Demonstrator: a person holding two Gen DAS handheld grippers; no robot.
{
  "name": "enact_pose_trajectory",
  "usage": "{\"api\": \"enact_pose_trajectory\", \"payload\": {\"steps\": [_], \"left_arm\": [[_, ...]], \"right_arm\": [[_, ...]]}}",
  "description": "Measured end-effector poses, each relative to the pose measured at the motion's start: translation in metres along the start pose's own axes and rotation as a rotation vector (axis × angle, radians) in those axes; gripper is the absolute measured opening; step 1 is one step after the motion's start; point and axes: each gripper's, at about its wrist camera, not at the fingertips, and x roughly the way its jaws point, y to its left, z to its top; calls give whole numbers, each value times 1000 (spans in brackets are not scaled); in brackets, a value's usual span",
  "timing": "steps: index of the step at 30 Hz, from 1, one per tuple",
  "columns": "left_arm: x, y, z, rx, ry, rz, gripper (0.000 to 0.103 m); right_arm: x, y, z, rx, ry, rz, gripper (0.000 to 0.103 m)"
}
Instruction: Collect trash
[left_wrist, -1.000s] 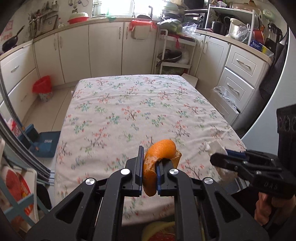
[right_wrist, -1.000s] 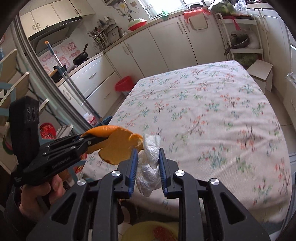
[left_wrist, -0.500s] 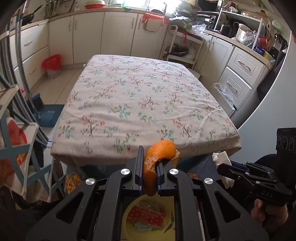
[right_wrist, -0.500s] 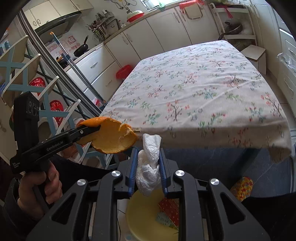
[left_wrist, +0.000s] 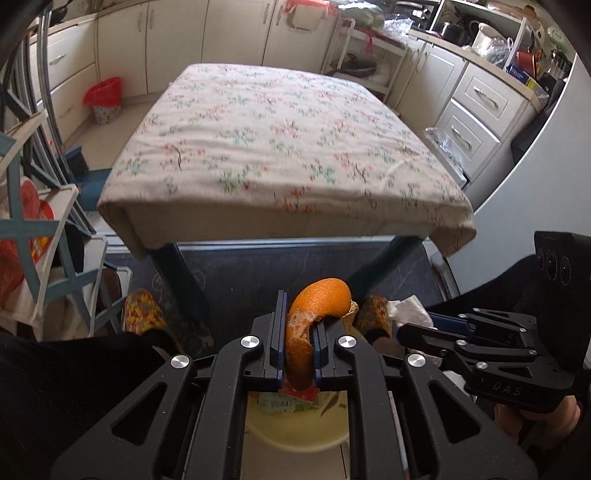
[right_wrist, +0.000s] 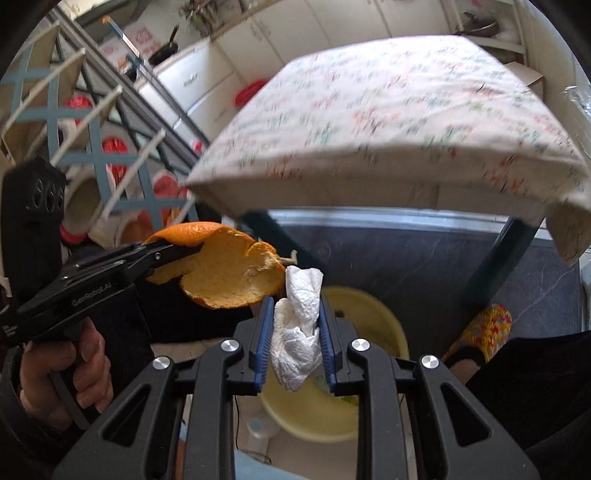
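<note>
My left gripper (left_wrist: 299, 332) is shut on an orange peel (left_wrist: 317, 306); the peel also shows in the right wrist view (right_wrist: 225, 269), held out beside my right gripper. My right gripper (right_wrist: 295, 325) is shut on a crumpled white tissue (right_wrist: 297, 332); a bit of the tissue shows in the left wrist view (left_wrist: 406, 310). Both grippers hang below the table's front edge, above a yellow bin (right_wrist: 373, 314) on the floor. The bin (left_wrist: 295, 428) holds a red and green wrapper (left_wrist: 291, 400).
The table with a floral cloth (left_wrist: 280, 147) stands ahead, its dark blue legs (left_wrist: 184, 284) close in front. A blue and white rack (right_wrist: 92, 155) stands at the left. The person's patterned slippers (right_wrist: 484, 328) rest by the bin. Kitchen cabinets (left_wrist: 476, 99) line the room.
Both grippers have dropped from table height and pulled back to below the table's edge, over the yellow bin. Each still holds its piece.
</note>
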Motion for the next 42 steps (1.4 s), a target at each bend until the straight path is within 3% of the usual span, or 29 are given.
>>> {"api": "enact_pose_trajectory", "payload": {"steps": [3,8,9,11,13,15,19,24,28,31,35,42], "left_arm": [[6,-3,-13,12,47,6,10],[20,-10,-25,46,124,34,13],[23,-12,-27,53,135,38,16],[24,-14,-30,62,144,42,25],[24,-17,-32,69,146,54,48],[21,-19,-33,72,133,69,59],[15,-17,-31,54,113,102,73],[1,-18,-27,29,33,149,87],[-23,-22,-18,16,-79,180,95],[-44,-24,-11,-2,-165,212,95],[-68,-19,-1,-69,-198,206,95],[-110,-39,2,1,-282,297,95]], "right_arm": [[10,4,-6,-7,65,-17,28],[20,5,-12,-13,120,-50,50],[20,5,-13,-12,125,-63,55],[20,4,-14,-8,151,-75,56],[18,2,-15,0,143,-78,64],[15,1,-14,10,132,-90,67],[9,-2,-15,29,110,-105,71],[-6,-5,-12,64,41,-142,76],[-32,-3,-8,71,-76,-222,84],[-60,6,-5,36,-204,-294,89],[-109,27,-2,-26,-376,-357,93],[-162,50,-1,-24,-466,-340,94]]}}
